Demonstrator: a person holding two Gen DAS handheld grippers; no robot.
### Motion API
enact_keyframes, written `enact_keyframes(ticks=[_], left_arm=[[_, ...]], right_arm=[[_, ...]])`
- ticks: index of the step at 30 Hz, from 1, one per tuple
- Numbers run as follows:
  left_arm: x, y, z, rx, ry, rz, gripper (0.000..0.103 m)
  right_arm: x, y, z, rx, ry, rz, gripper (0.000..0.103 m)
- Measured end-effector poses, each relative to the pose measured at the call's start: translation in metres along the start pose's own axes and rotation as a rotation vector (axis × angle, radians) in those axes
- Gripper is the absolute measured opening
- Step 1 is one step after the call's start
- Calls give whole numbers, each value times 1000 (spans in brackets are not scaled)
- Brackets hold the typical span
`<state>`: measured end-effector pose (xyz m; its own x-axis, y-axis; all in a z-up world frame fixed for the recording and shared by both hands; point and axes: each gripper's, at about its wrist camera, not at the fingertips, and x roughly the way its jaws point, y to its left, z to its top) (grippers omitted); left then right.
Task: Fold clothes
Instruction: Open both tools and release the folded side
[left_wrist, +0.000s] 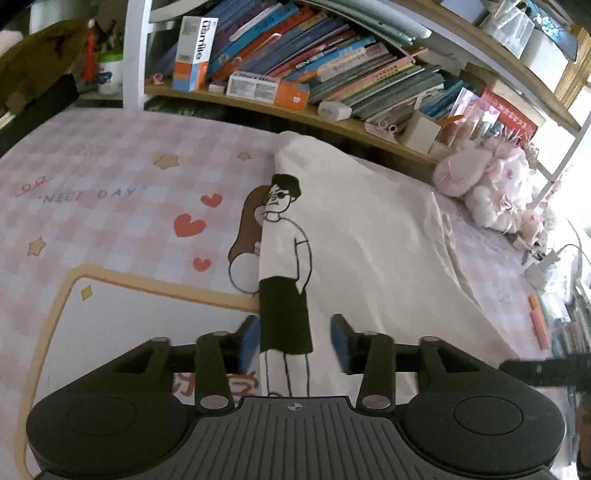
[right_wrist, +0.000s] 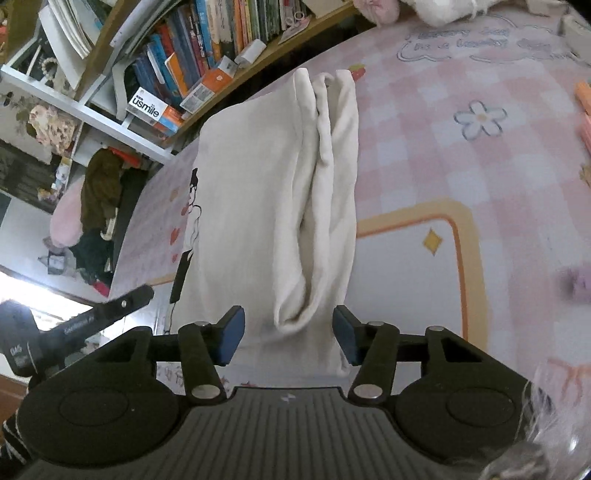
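A cream T-shirt (left_wrist: 373, 240) with a cartoon print of a man in sunglasses lies folded lengthwise on the pink checked table mat (left_wrist: 110, 177). My left gripper (left_wrist: 295, 341) is open, its blue pads either side of the shirt's near left edge, over the print. In the right wrist view the same shirt (right_wrist: 255, 206) shows its bunched, folded-in sleeve along the right side. My right gripper (right_wrist: 289, 336) is open, its pads astride the near end of that sleeve fold. The left gripper's body (right_wrist: 92, 317) shows at the left.
A bookshelf (left_wrist: 295, 66) full of books and boxes runs along the far edge. Pink plush toys (left_wrist: 484, 184) sit at the far right corner. Orange markers (left_wrist: 537, 325) lie at the right edge. A brown garment (right_wrist: 99, 184) hangs beyond the table's left.
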<state>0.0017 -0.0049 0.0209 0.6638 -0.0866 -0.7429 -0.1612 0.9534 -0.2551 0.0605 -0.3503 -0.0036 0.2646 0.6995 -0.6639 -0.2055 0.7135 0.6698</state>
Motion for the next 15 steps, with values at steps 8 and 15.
enact_keyframes(ticks=[8,15], left_arm=[[6,-13,0,28,17,-67,54],[9,-14,-15,34,58,-86,54]], right_arm=[[-9,4,-19,50,-53,-43,45],[-14,8,-28,46,-72,-70,45]])
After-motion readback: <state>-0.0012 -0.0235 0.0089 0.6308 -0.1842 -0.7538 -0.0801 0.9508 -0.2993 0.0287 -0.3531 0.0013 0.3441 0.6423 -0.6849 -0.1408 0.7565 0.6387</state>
